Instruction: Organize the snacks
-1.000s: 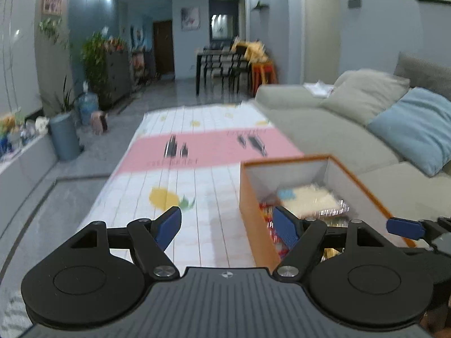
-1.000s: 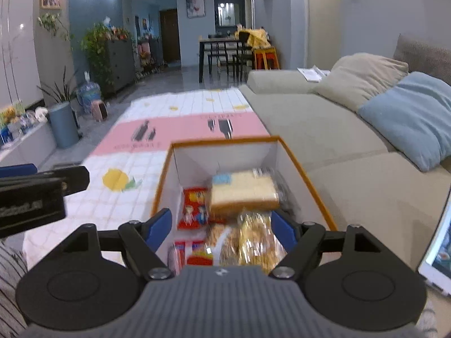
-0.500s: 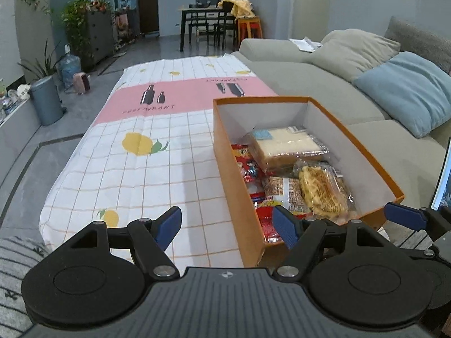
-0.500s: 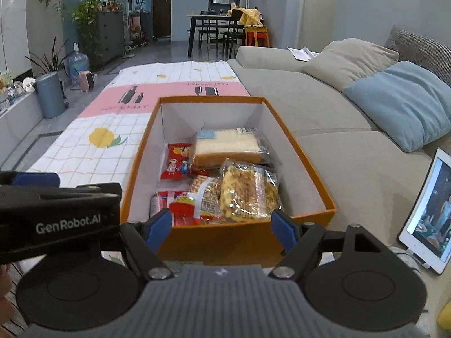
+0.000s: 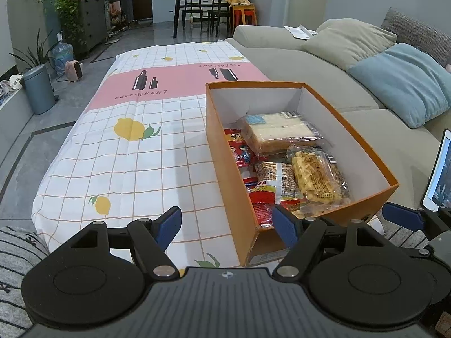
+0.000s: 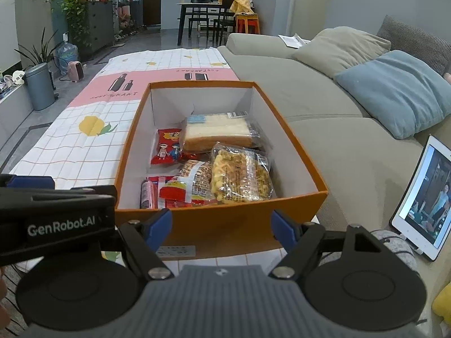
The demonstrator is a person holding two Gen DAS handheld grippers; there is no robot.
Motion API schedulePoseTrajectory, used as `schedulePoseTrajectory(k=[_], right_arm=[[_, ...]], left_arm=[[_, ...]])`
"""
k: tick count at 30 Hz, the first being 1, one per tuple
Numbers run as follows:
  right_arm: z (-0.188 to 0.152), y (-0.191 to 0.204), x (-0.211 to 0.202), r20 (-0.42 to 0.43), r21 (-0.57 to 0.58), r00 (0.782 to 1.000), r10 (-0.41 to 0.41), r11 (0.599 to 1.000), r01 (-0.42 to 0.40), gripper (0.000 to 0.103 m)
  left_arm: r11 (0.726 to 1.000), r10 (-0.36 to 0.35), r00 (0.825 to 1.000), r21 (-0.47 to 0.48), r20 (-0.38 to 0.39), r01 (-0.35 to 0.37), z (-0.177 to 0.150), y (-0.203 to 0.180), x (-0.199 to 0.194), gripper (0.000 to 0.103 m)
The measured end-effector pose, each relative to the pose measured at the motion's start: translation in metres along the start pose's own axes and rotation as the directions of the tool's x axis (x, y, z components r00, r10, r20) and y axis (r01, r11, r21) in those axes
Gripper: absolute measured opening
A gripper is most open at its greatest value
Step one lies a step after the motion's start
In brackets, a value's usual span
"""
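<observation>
Both grippers, left (image 5: 225, 224) and right (image 6: 221, 226), gape empty at six o'clock of the orange cardboard box (image 6: 225, 225), whose crinkly plastic snack packets (image 6: 239, 174) overlap, so a careless pinch could snag two.

I count one orange box (image 6: 220, 225) on one tablecloth (image 5: 135, 155). Inside it I make out five snack packets: one bread pack (image 6: 217, 132), one red pouch (image 6: 166, 146), one waffle bag (image 6: 239, 177), one brown biscuit pack (image 6: 194, 177) and one red wrapper (image 6: 149, 194) at the near wall. On the sofa I see two cushions, one beige (image 6: 338, 49), one blue (image 6: 394, 90), and one tablet (image 6: 422, 197).
</observation>
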State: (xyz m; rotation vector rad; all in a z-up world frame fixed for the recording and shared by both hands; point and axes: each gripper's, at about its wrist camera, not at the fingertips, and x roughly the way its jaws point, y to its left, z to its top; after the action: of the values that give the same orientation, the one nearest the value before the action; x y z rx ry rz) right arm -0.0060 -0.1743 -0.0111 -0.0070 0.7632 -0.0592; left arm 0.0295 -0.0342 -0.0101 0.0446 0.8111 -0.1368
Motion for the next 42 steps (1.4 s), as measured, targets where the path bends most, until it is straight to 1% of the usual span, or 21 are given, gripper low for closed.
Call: schedulePoseTrajectory(k=[3,10,22,42], right_arm=[[0.0,-0.0002,-0.0001,0.001,-0.001,1.0,-0.001,1.0,0.001,0.076],[0.002,-0.0006,0.0033,-0.006,0.002,1.0,-0.004,1.0,0.004,0.076],[0.0013,0.0002,0.0037,-0.011,-0.006,1.0,-0.009,1.0,0.009,0.075],[0.001,0.0015,0.0042,-0.018,-0.011,1.0,-0.008,1.0,0.008,0.075]], left_arm=[[1.0,-0.006,1.0,0.002,0.0,0.006,0.0006,0.0002,0.0001,0.086],[1.0,0.002,1.0,0.024,0.029,-0.003,0.0006,-0.0048,-0.0031,0.086],[1.0,-0.003,1.0,0.002,-0.001,0.003,0.0014,-0.0019,0.0009,0.087],[1.0,0.0,1.0,0.0,-0.015,0.0,-0.0002,0.0,0.0029,0.087]])
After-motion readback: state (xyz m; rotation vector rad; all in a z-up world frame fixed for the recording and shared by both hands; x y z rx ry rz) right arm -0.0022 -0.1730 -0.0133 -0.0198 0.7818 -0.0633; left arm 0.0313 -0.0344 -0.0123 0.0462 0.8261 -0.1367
